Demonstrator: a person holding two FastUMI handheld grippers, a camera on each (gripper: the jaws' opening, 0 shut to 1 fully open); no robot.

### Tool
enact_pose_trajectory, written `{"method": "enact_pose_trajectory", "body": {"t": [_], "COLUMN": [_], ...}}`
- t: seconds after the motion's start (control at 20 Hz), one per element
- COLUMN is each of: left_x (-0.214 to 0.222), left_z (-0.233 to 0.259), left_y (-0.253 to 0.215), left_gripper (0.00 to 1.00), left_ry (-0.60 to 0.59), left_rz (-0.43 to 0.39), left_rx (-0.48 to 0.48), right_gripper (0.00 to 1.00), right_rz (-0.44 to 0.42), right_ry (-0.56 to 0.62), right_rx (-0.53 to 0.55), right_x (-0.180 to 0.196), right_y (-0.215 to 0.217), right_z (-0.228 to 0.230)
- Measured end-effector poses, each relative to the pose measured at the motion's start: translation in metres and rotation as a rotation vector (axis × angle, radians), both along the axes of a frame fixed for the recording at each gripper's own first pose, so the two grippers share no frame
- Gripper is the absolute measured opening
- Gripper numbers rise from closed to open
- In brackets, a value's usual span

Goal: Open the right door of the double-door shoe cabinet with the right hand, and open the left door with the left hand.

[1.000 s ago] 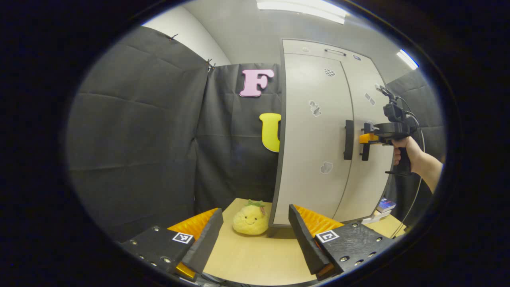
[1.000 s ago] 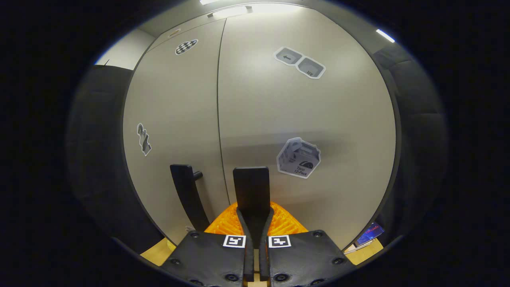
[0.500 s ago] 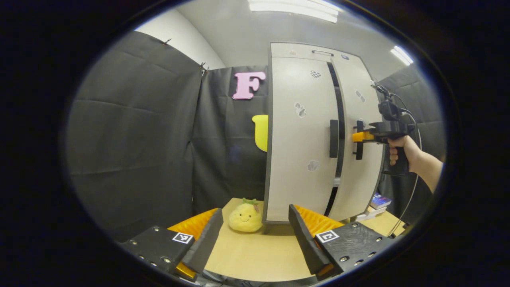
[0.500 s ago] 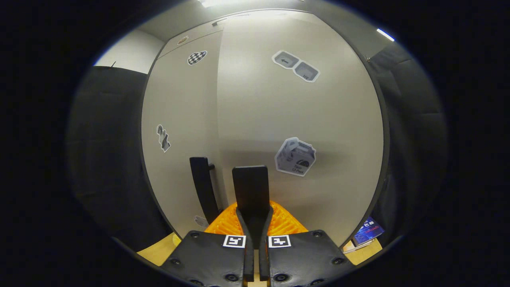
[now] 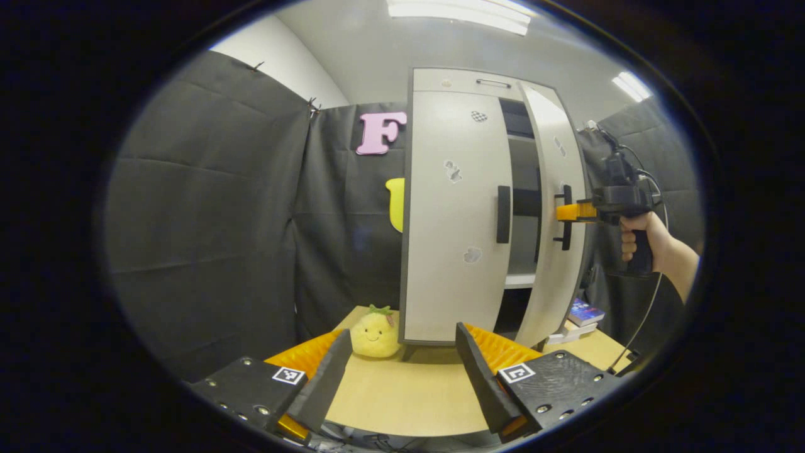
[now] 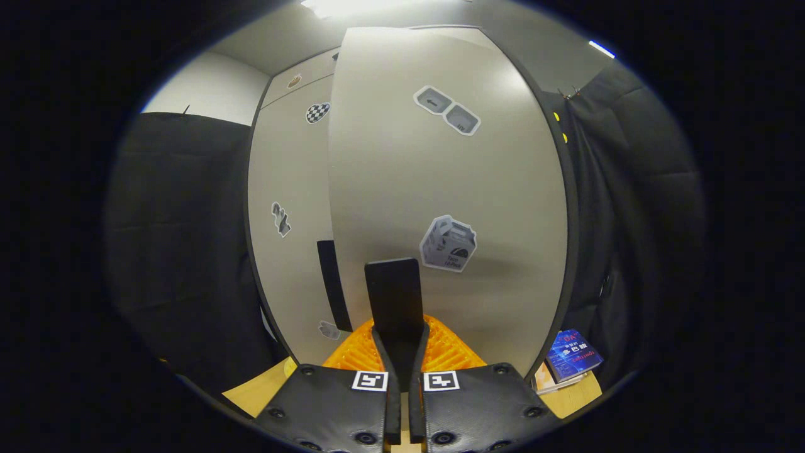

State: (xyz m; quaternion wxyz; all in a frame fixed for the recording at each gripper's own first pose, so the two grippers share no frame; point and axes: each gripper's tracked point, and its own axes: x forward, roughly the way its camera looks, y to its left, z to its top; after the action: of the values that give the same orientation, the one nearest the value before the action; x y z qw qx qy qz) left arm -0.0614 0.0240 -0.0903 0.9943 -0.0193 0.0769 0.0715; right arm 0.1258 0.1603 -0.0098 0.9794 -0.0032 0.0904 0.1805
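Note:
The pale grey shoe cabinet (image 5: 440, 80) stands on the table. In the left gripper view its left door (image 5: 453, 251) is closed, with a dark vertical handle (image 5: 503, 214). The right door (image 5: 553, 277) is swung partly outward, and dark shelves show in the gap. My right gripper (image 5: 564, 212), held by a hand (image 5: 635, 236), is shut on the right door's handle (image 5: 567, 233). In the right gripper view that handle (image 6: 393, 289) stands clamped in my right gripper (image 6: 400, 343), in front of the right door (image 6: 453, 176). My left gripper (image 5: 402, 362) hangs open above the table, well short of the cabinet.
A yellow plush toy (image 5: 375, 332) sits by the cabinet's left front corner. Books (image 5: 582, 313) lie on the wooden table (image 5: 402, 402) beside the cabinet's right side, under the open door. Black cloth walls close in the booth.
The right door has swung from closed to partly open, pulled by the right gripper. The left gripper view has shifted, so the cabinet sits further left in it.

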Motion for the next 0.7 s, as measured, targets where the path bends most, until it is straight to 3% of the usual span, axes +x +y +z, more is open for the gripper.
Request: {"method": "enact_pose_trajectory", "body": {"t": [0.5, 0.7], "left_x": [0.015, 0.026], "left_z": [-0.003, -0.002], "left_y": [-0.040, -0.059], "left_gripper": [0.95, 0.95], "left_ry": [0.003, 0.001], "left_rz": [-0.107, -0.161], "left_rx": [-0.041, -0.040], "right_gripper": [0.02, 0.06], "right_rz": [-0.038, -0.071], "right_ry": [-0.002, 0.024], "right_rx": [-0.002, 0.012], "right_x": [-0.038, -0.044], "right_y": [-0.050, -0.066], "right_z": [0.007, 0.008]}}
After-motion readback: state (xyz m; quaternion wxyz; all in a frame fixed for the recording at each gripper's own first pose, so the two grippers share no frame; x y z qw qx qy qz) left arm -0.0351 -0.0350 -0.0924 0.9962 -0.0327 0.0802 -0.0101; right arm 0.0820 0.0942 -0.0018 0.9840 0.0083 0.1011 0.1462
